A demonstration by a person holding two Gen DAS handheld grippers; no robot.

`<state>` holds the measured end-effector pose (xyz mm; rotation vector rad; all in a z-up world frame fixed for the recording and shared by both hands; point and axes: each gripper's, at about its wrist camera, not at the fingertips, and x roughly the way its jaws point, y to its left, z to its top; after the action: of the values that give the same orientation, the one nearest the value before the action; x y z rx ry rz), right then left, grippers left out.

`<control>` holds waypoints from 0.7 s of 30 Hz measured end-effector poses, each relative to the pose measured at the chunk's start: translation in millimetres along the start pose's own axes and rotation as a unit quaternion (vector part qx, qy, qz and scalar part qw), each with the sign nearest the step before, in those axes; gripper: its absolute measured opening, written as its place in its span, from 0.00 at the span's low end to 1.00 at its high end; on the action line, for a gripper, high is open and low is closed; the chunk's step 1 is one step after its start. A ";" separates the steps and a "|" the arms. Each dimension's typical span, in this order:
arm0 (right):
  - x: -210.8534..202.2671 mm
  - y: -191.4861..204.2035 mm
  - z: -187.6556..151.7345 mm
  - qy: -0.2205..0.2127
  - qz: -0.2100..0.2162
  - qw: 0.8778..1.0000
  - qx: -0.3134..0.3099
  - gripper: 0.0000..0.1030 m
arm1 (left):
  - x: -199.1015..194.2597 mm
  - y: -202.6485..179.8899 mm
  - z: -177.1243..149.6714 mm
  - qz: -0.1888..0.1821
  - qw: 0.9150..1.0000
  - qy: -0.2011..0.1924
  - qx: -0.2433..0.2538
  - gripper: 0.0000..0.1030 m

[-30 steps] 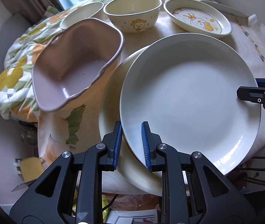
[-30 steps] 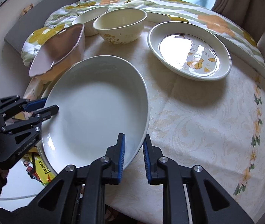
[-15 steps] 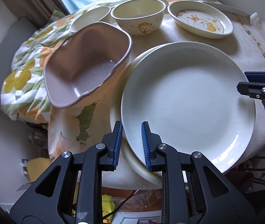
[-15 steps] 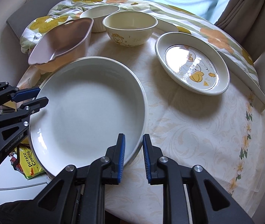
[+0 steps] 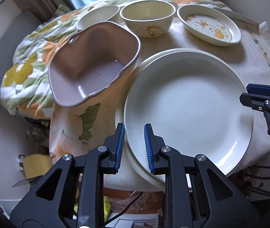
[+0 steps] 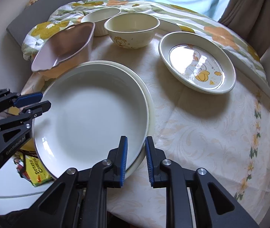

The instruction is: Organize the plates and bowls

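Mauve is the first thing you hit on the left: a wavy-rimmed mauve bowl (image 5: 89, 70) sits tilted at about 10 o'clock of the big white plate (image 5: 188, 110), half off the table edge onto a flowery quilt (image 5: 26, 70). That white plate rests on a second cream plate (image 5: 121, 114) whose rim peeks out along its left side. The left gripper (image 5: 134, 148) is clamped on the near-left rim of the white plate at roughly 7 o'clock, and the right gripper (image 6: 136, 157) is pinching the opposite rim the same way, so both tools are grasping that one plate. At 12 o'clock there's a small ribbed cream bowl (image 5: 98, 17), then a cartoon bowl (image 5: 147, 20), and at 1 o'clock an oval duck dish (image 5: 209, 26). The left camera only catches the right gripper's tips poking in from the right edge, and it shows clutter under the table. The right camera shows way more of the pale tablecloth (image 6: 211, 142), glare on the duck dish, the left gripper's body side-on, and a yellow snack packet (image 6: 37, 167) down below the table edge.
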<state>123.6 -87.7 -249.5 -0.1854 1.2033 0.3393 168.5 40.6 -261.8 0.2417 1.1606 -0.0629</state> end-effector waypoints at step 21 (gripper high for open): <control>-116.9 -116.8 -49.6 -0.139 0.021 0.982 0.126 0.74 | -73.8 -86.6 64.1 -0.118 0.992 -0.052 -0.012 0.20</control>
<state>84.2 -231.2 -162.1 0.1058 0.9638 0.2369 181.6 -63.4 -183.9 0.0774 1.0820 -0.2655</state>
